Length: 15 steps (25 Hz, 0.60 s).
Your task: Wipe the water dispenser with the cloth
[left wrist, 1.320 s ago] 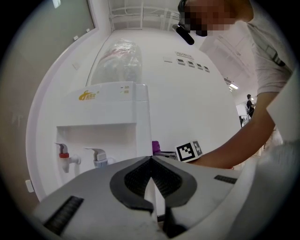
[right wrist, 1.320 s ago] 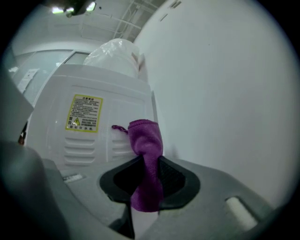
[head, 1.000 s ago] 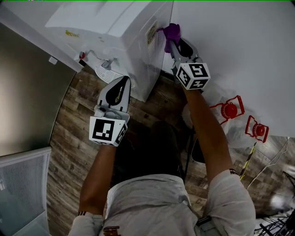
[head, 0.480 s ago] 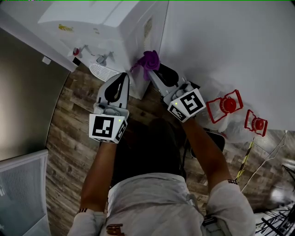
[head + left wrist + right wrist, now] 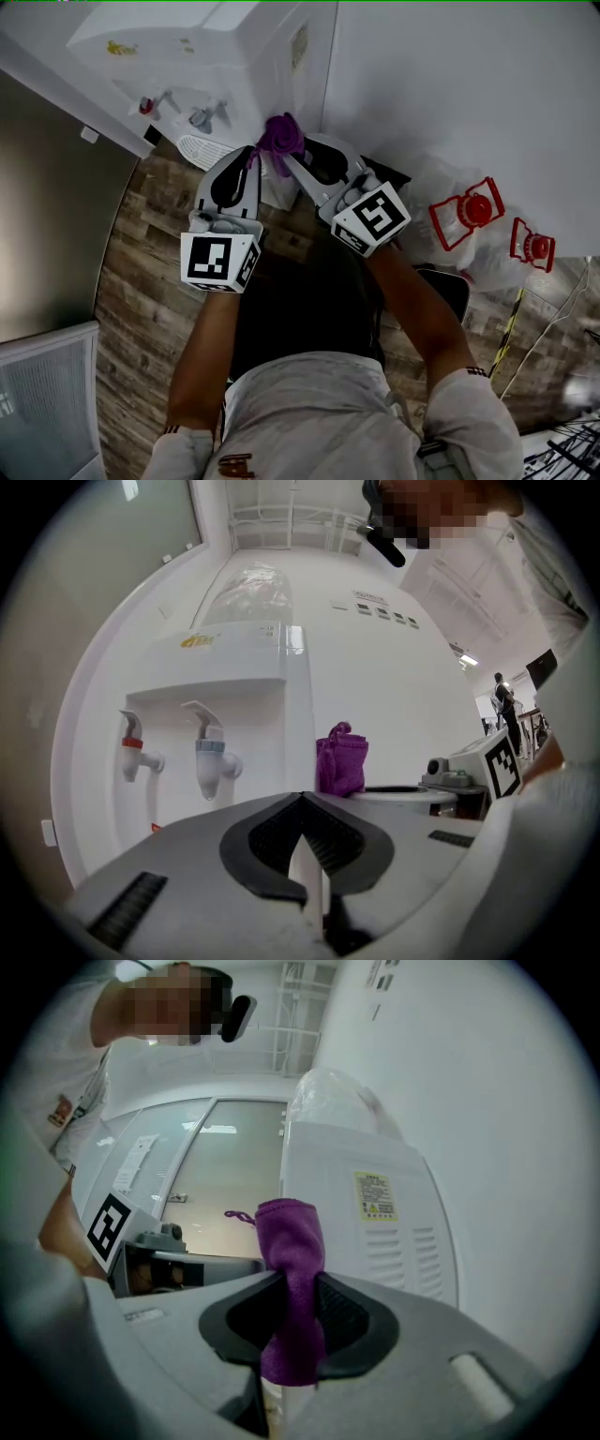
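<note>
Right hand-held gripper [image 5: 291, 1309] pinches the purple cloth [image 5: 292, 1234] thinly; friction against the water dispenser [image 5: 375, 1241] may pull it free. Left hand-held gripper [image 5: 302, 801] is closed, empty.

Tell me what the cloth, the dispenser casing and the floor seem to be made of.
The cloth looks like soft matte fabric, perhaps microfibre: it folds, droops and shows a fuzzy nap.
The dispenser has a smooth white casing with moulded vent slots, likely plastic, possibly painted metal.
The floor shows grey-brown planks with grain and seams: wood, or a laminate look-alike.
</note>
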Each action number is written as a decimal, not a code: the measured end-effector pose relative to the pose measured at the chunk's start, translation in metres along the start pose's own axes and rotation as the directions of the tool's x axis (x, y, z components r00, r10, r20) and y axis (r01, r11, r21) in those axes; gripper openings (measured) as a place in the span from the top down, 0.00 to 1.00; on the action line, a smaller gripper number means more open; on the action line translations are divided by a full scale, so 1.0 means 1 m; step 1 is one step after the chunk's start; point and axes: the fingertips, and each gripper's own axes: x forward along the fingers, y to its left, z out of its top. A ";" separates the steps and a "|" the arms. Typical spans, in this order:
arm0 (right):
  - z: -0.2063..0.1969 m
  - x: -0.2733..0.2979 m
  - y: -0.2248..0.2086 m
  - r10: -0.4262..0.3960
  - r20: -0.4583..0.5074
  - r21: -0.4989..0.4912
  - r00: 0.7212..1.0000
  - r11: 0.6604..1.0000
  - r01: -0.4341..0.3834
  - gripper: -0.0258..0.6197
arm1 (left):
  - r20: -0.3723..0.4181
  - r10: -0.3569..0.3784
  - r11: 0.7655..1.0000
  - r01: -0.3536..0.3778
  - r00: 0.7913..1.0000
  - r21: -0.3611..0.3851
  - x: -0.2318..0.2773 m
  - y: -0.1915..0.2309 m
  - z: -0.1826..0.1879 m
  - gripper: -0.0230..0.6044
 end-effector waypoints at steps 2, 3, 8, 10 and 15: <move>0.000 0.001 -0.001 -0.004 0.003 -0.006 1.000 1.000 0.004 0.82 | -0.001 -0.004 1.000 0.004 1.000 0.005 0.000 -0.001 -0.002 0.97; -0.001 0.001 -0.002 -0.005 0.004 -0.010 1.000 1.000 0.005 0.82 | -0.004 -0.002 1.000 0.002 1.000 0.006 -0.001 0.000 -0.003 0.97; -0.005 0.001 -0.016 -0.037 0.026 0.009 0.999 0.999 0.037 0.82 | -0.003 0.006 1.000 -0.006 1.000 0.006 0.000 -0.002 -0.007 0.97; -0.010 0.001 -0.026 -0.053 0.031 0.022 0.998 0.998 0.052 0.82 | 0.007 0.002 1.000 -0.002 1.000 0.008 0.001 -0.004 -0.009 0.97; -0.037 0.003 -0.055 -0.085 0.000 0.042 0.996 0.996 0.085 0.82 | 0.015 -0.013 1.000 0.012 1.000 0.020 0.003 -0.010 -0.017 0.97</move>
